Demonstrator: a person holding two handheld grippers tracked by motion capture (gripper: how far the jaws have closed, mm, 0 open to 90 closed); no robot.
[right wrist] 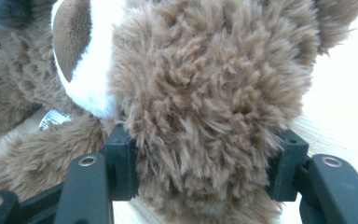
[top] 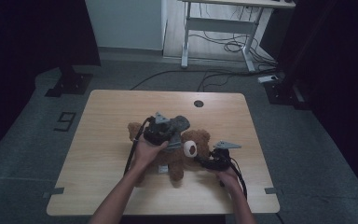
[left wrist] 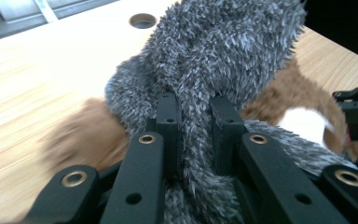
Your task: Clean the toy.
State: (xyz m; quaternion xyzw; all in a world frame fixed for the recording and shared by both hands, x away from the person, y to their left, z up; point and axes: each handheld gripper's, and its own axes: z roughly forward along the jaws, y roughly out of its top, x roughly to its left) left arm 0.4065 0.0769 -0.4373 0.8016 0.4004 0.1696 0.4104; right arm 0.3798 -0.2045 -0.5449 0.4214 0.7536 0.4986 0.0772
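— Forearms come in low at the near edge, so let's go from big to small. What carries it all?

— Table (top: pixel 107 135), pale wood, with a round hole (top: pixel 198 103) near its far edge. Past it is floor, a desk frame and loose cables.

— And on the table?

— Bear (top: pixel 186 158), brown plush, lying near the middle toward the near side, its head (right wrist: pixel 205 107) to the right with a white muzzle (top: pixel 190 148). Draped over its body is a grey scarf (left wrist: pixel 214 60), fuzzy and bunched.

— Who holds what?

— Right gripper (right wrist: pixel 205 168) has the head clamped between its jaws at a middling width, the fur bulging out past both pads. Left gripper (left wrist: pixel 195 135) has its jaws drawn nearly together on a fold of scarf, which rises thick between them.

— So the step in hand?

— I'd judge it's working the scarf around or off the neck while the head is pinned; which of the two I cannot tell.

— How to do it well?

— Keep the right grip steady and low so the bear doesn't lift. Pull the scarf along its own length rather than straight up, slowly, since plush drags on plush. Pinch cloth only, no bear fur; if the fold slips, regrip closer to the neck.
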